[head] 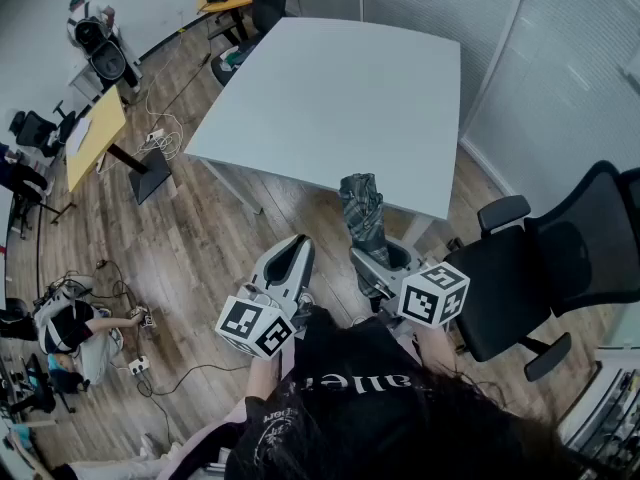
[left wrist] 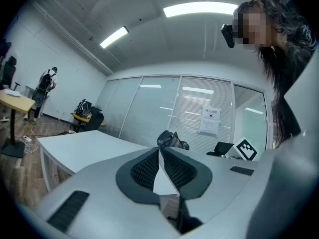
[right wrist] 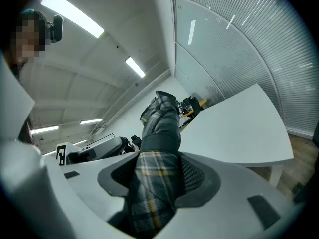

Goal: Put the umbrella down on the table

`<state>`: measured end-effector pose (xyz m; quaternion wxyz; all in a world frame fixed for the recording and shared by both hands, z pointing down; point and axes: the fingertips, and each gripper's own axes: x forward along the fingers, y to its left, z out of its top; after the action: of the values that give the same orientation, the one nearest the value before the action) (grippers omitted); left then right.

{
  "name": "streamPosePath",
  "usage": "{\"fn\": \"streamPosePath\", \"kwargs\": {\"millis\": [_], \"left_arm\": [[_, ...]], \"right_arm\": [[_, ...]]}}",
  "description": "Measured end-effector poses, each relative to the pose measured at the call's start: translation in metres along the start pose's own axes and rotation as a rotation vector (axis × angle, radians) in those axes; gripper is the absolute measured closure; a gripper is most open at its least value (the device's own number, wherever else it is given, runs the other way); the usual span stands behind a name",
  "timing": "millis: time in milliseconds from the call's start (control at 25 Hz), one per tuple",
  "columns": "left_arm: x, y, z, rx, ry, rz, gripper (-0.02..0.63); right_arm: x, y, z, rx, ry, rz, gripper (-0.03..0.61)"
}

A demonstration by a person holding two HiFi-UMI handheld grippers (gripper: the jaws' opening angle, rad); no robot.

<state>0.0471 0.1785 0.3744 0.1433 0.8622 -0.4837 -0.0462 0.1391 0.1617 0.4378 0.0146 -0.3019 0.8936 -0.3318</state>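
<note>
A folded grey plaid umbrella [head: 362, 218] stands up out of my right gripper [head: 381, 261], just short of the near edge of the white table [head: 330, 88]. In the right gripper view the umbrella [right wrist: 159, 148] fills the gap between the two dark pads, which press on it from both sides. My left gripper [head: 290, 260] hangs to the left of it, off the table, with nothing in it. In the left gripper view its pads [left wrist: 144, 171] meet, with only a thin slit between them. Beyond them the umbrella's tip [left wrist: 170, 139] shows.
A black office chair [head: 545, 273] stands close on the right. Glass walls with blinds [head: 560, 78] run behind the table. Cables, a yellow desk [head: 95, 138] and a crouching person [head: 70, 328] are on the wooden floor at the left.
</note>
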Motion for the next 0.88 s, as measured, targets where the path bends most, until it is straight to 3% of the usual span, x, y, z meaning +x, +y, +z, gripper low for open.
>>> {"fn": "streamPosePath", "kwargs": {"millis": [880], "left_arm": [[-0.005,0.008,-0.022,-0.028,0.040,0.037,0.568]], "right_arm": [[0.006,-0.005,-0.020,0.024,0.067,0.019,0.356]]}}
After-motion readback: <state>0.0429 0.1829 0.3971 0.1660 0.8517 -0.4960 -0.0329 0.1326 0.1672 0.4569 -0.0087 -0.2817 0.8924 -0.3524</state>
